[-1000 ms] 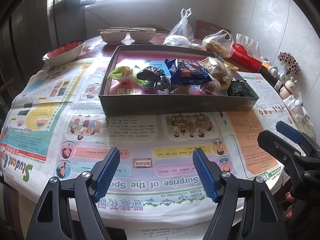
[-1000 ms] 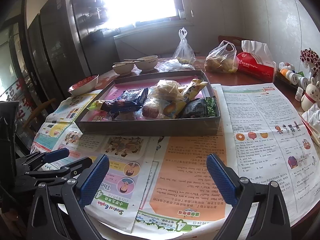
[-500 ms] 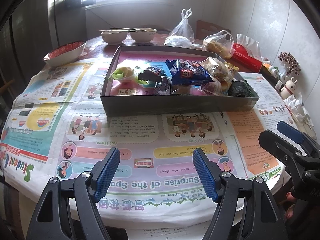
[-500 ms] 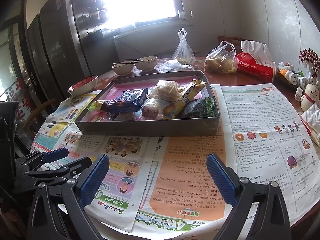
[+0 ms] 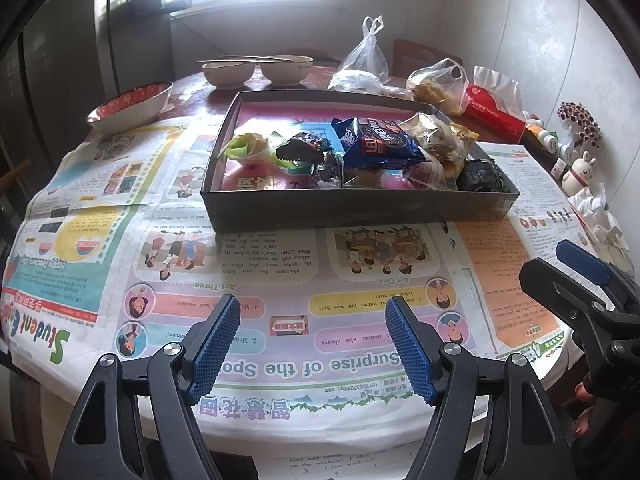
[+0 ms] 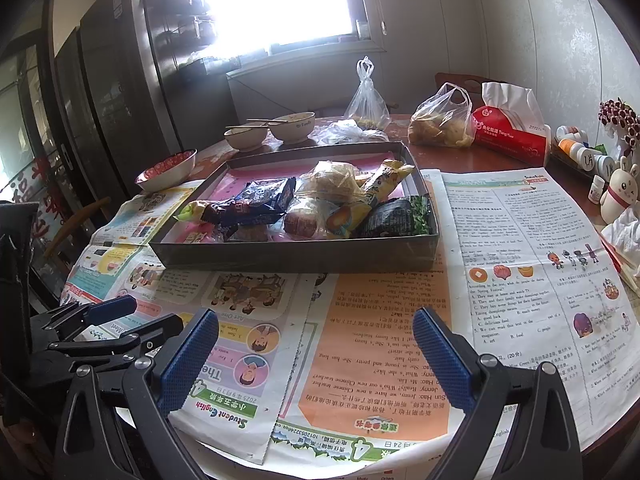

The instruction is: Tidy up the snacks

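A dark shallow box [image 5: 360,210] [image 6: 296,258] stands mid-table on newspaper and holds several wrapped snacks: a blue packet [image 5: 376,142] [image 6: 266,196], a green-and-cream one [image 5: 246,148], a dark green one [image 5: 480,174] [image 6: 394,216], and a yellow one [image 6: 384,182]. My left gripper [image 5: 312,336] is open and empty near the table's front edge, well short of the box. My right gripper [image 6: 316,354] is open and empty, also near the front edge. Each gripper shows at the side of the other's view.
Newspaper [image 5: 280,280] covers the round table. Behind the box stand two bowls with chopsticks [image 5: 256,70], a red-rimmed bowl [image 5: 132,102], tied plastic bags [image 6: 440,120] and a red tissue pack [image 6: 512,132]. Small bottles and a rabbit figure [image 6: 618,196] stand at the right edge.
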`<state>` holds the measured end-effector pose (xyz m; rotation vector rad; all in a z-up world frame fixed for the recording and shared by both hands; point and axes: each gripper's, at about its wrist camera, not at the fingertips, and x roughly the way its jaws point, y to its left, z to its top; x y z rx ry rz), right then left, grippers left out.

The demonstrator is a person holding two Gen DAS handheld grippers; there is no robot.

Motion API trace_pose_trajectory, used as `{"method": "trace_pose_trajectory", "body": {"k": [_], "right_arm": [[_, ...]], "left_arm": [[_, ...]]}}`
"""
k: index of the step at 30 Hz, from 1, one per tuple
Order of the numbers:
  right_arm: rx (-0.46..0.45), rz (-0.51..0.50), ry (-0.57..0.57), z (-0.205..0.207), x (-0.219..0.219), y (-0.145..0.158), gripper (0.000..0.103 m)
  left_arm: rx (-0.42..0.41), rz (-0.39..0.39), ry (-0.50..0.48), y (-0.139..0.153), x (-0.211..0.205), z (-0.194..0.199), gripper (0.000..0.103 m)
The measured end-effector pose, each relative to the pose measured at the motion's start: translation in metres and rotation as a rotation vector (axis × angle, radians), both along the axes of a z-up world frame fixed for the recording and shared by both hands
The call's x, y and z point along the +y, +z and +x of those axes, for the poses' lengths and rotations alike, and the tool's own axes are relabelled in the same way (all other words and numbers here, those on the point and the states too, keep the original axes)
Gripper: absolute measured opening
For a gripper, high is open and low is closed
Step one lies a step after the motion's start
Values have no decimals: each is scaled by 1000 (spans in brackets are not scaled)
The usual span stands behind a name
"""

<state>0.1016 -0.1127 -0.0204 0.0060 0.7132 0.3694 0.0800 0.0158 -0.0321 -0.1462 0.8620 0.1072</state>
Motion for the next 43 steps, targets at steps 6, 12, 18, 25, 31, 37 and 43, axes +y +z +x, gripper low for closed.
{"method": "trace_pose_trajectory", "body": {"k": [6,12,18,25,31,37,43], "right_arm": [[0,1,-2,0,-1,1,98],[1,0,-2,0,-1,1,98],[4,0,-1,1,-1,0,98],[-2,-4,-7,1,-3,1,98],[-9,1,-26,4,-9,4,98],[-8,9,-60,12,-23,7,98],[8,-10,-104,33,-44,11,98]], "left_arm": [[2,-1,1,0,0,1,77],[5,4,3,-1,1,1,77],[8,9,5,-1,1,1,77],[13,25,4,-2,-1,1,77],[15,50,10,-2,-2,3,77],[17,41,3,-4,2,8,77],[-4,16,36,8,36,14,77]]}}
